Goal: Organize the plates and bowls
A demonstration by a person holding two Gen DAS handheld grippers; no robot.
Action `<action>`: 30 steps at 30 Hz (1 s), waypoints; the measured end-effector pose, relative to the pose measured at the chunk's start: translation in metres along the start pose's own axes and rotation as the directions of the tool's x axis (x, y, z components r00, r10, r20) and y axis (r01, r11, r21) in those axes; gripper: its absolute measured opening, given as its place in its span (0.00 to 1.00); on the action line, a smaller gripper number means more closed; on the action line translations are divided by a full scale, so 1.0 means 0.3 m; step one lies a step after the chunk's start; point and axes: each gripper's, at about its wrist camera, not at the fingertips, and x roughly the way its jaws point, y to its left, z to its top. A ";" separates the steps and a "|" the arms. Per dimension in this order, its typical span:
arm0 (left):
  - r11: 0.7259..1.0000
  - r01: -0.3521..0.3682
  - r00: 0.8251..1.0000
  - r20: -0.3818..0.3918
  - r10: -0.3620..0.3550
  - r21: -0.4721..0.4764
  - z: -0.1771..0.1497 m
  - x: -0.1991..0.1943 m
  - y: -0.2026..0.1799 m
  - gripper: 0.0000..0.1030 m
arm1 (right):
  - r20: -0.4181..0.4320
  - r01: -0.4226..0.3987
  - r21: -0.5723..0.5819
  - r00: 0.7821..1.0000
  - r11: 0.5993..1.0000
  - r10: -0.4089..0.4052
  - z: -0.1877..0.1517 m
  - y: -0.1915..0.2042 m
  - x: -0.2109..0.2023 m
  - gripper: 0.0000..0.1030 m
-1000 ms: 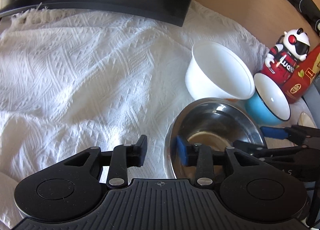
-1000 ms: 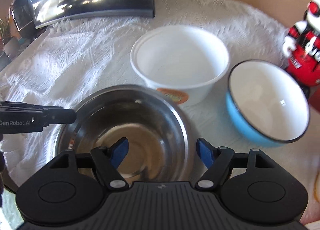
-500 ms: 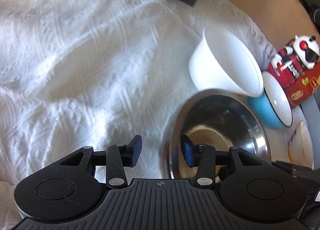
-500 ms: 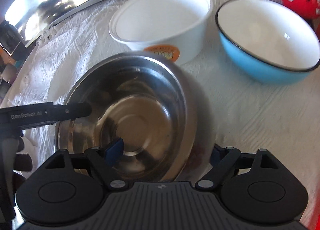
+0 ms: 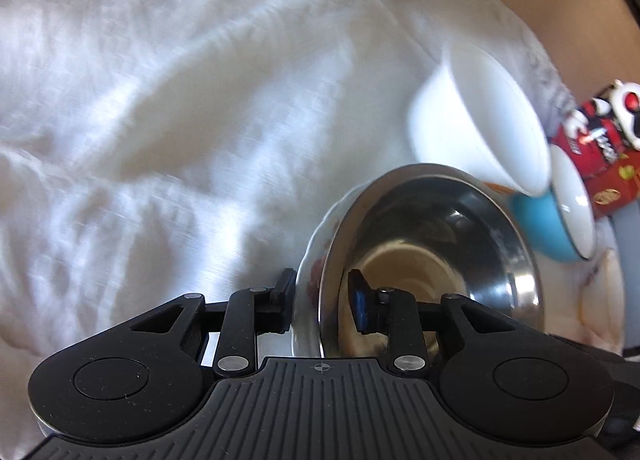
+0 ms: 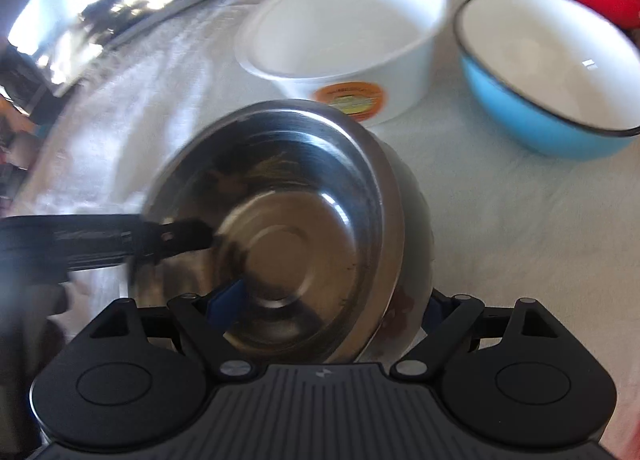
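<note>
A steel bowl (image 5: pixel 440 244) (image 6: pixel 296 196) sits nested in a white floral bowl (image 5: pixel 310 264) (image 6: pixel 406 300) on the white cloth (image 5: pixel 160 120). My left gripper (image 5: pixel 322 302) is closing on their left rims: the black finger touches the floral bowl's outside and the blue pad lies against the steel bowl's inner wall. In the right wrist view its finger (image 6: pixel 180 236) reaches over the rim from the left. My right gripper (image 6: pixel 330 304) stands wide over the near rims, one pad inside the steel bowl, the other outside the floral bowl, neither pressing.
Behind stand a white plastic tub (image 6: pixel 344 32) (image 5: pixel 480 128) with an orange label and a blue enamel bowl (image 6: pixel 532 116) (image 5: pixel 536 216). A red toy robot (image 5: pixel 600 128) is at the far right, a dark monitor (image 6: pixel 120 0) at the back left. Another floral bowl (image 5: pixel 600 292) lies right.
Both grippers came down closer to the steel bowl. The left jaws narrowed onto the rims. The right jaws widened and now straddle the near rims. The floral bowl under the steel one now shows.
</note>
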 end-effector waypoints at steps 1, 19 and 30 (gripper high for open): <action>1.000 -0.003 1.000 0.002 0.003 -0.008 0.005 -0.005 0.017 0.31 | -0.008 -0.023 0.003 1.000 1.000 0.023 0.000 0.013 0.004 0.85; 0.986 -0.085 0.917 0.399 0.022 0.143 0.033 -0.286 -0.215 0.30 | 0.376 0.344 -0.209 0.892 0.916 -0.249 -0.098 -0.057 -0.356 0.86; 0.738 0.294 0.947 -0.081 -0.310 0.607 -0.144 -0.025 -0.850 0.30 | 0.295 0.437 0.347 0.789 0.830 -0.539 -0.380 -0.630 -0.703 0.88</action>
